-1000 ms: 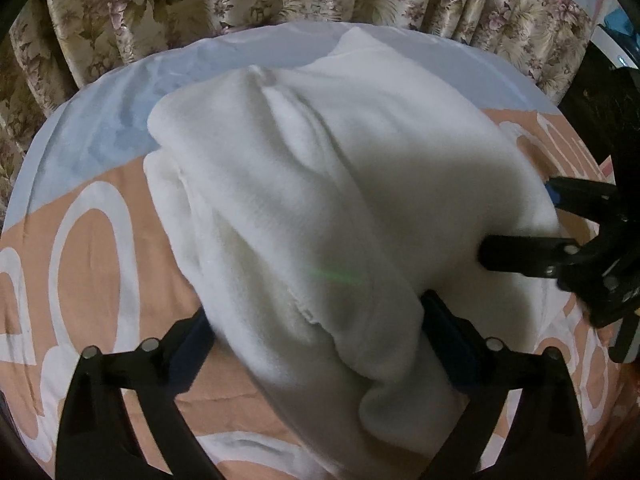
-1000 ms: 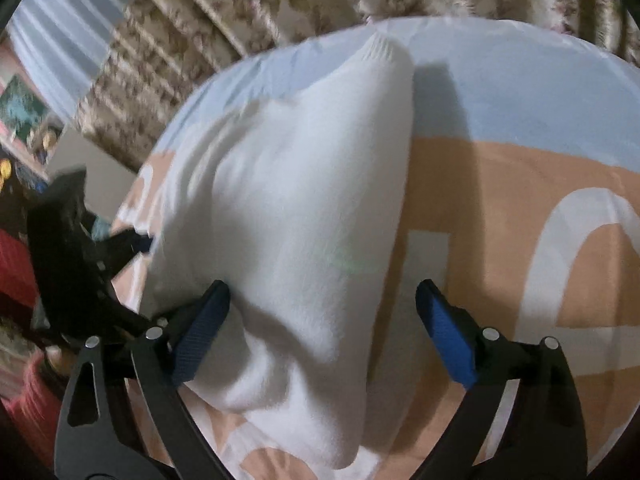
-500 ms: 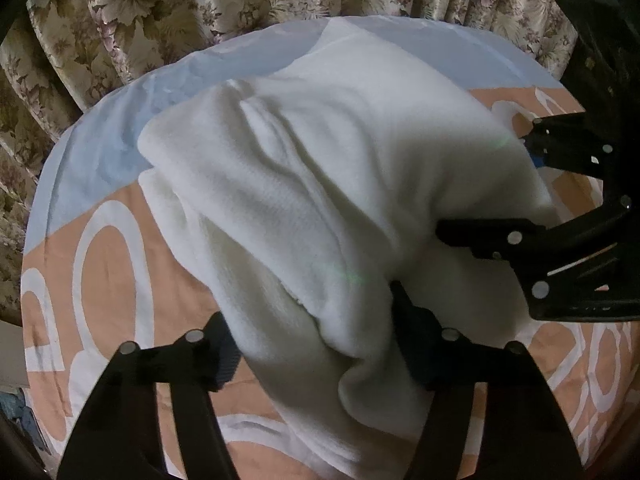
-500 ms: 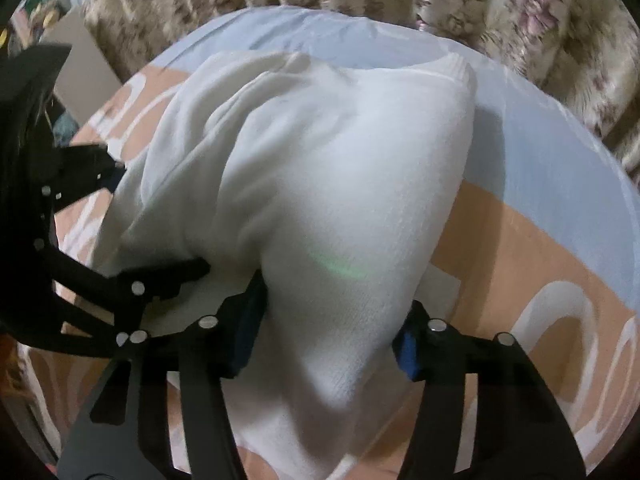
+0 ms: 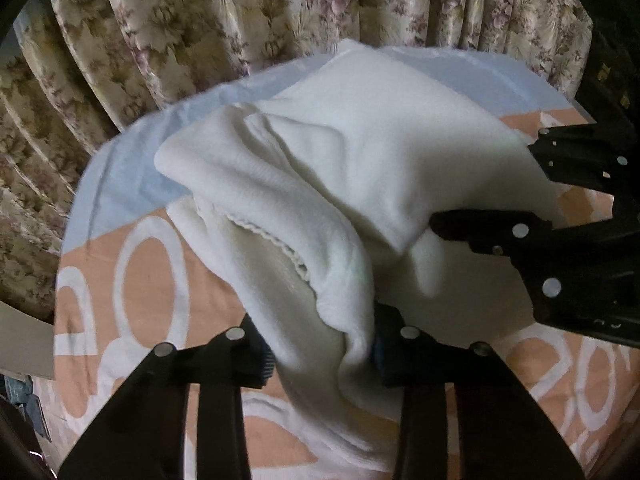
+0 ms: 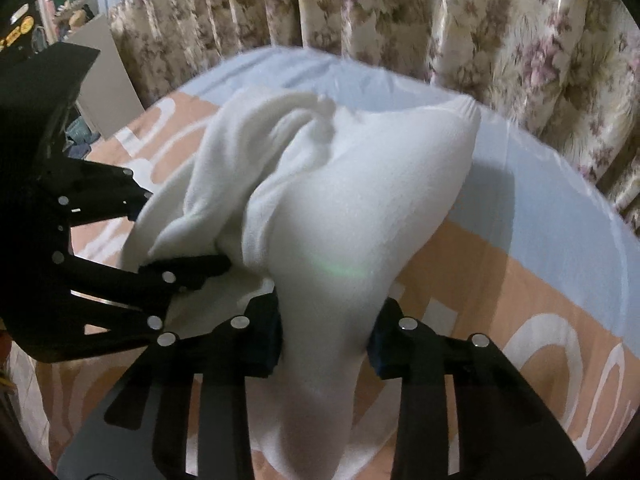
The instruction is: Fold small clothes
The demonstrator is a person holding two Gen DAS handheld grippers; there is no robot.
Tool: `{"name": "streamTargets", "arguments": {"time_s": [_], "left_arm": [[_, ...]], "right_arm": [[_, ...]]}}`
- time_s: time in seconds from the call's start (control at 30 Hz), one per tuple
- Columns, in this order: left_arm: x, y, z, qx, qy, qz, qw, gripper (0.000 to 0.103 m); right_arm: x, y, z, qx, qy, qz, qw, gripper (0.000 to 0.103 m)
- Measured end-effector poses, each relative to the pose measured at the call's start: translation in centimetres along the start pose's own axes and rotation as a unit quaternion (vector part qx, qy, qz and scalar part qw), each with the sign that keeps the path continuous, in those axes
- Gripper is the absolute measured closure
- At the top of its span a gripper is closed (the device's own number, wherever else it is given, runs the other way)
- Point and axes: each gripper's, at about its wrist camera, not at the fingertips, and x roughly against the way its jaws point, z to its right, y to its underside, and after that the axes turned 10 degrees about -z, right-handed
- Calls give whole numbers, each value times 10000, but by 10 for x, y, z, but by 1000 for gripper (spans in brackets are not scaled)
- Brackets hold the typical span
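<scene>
Garment: a white knitted garment lies bunched in the middle of the bed, its near folds drawn up off the cover.
Bed cover: orange with white rings near the grippers, plain pale blue on the far side.
Far edge: the flowered curtain hangs right behind the bed's far edge.
Open room: bare cover lies to the left of the garment in the left wrist view and to the right of it in the right wrist view.
Left gripper: jaws closing, a thick fold of the garment pinched between the pads.
Right gripper: jaws closing, pads pressed on another fold.
Spacing: the two grippers work close side by side at the garment's near end.
</scene>
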Motion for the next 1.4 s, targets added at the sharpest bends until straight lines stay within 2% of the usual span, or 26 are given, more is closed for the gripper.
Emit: {"name": "streamTargets", "arguments": {"time_s": [0.07, 0.2, 0.33, 0.43, 0.57, 0.6, 0.67, 0.77, 0.83, 0.87, 0.9, 0.97, 1.0, 1.07, 1.13, 1.23, 1.4], "left_arm": [[14, 1, 9, -9, -7, 72, 10000, 66], [44, 7, 53, -244, -108, 242, 9994, 66], [56, 21, 109, -492, -83, 327, 9982, 66], [43, 31, 148, -693, -42, 222, 9973, 65], [0, 40, 189, -964, -8, -167, 9952, 63], [-12, 42, 197, -990, -98, -215, 9948, 59], [-18, 46, 198, -897, -208, -106, 9957, 54], [-23, 44, 187, -565, -128, -134, 9982, 38], [-25, 43, 179, -427, -208, -130, 9988, 12], [-26, 42, 176, -367, -301, -98, 9988, 9], [-25, 42, 174, -323, -276, -83, 9991, 8], [-23, 44, 169, -175, -172, -164, 9996, 8], [-18, 46, 168, -63, -111, -157, 9998, 8], [-7, 52, 164, 48, -45, -58, 10000, 8], [9, 60, 160, 142, -12, 73, 9999, 8], [33, 71, 150, 267, 26, 250, 9993, 8], [56, 88, 122, 788, 267, 457, 9955, 3]], "right_arm": [[14, 2, 1, 5, -51, 189, 9998, 70], [49, 18, 7, -58, -77, 474, 9988, 70], [89, 58, 23, -278, -41, 667, 9974, 70], [106, 91, 37, -470, -36, 659, 9967, 70], [101, 143, 60, -706, 70, 291, 9971, 69], [96, 153, 63, -736, 104, 186, 9971, 69], [77, 174, 72, -795, 166, -92, 9967, 67], [64, 192, 80, -996, 59, -88, 9950, 62], [62, 196, 86, -1227, -99, -34, 9924, 57], [60, 197, 86, -1265, -89, 12, 9919, 55], [59, 198, 85, -1258, -49, 31, 9920, 52], [59, 201, 85, -1349, -24, 33, 9909, 38], [60, 203, 87, -1403, -74, 33, 9901, 34], [64, 206, 92, -1528, -144, -2, 9882, 23], [75, 209, 95, -1603, -224, 47, 9868, 20], [102, 215, 96, -1728, -261, 310, 9841, 5], [146, 241, 99, -1998, -134, 840, 9761, 3]]}}
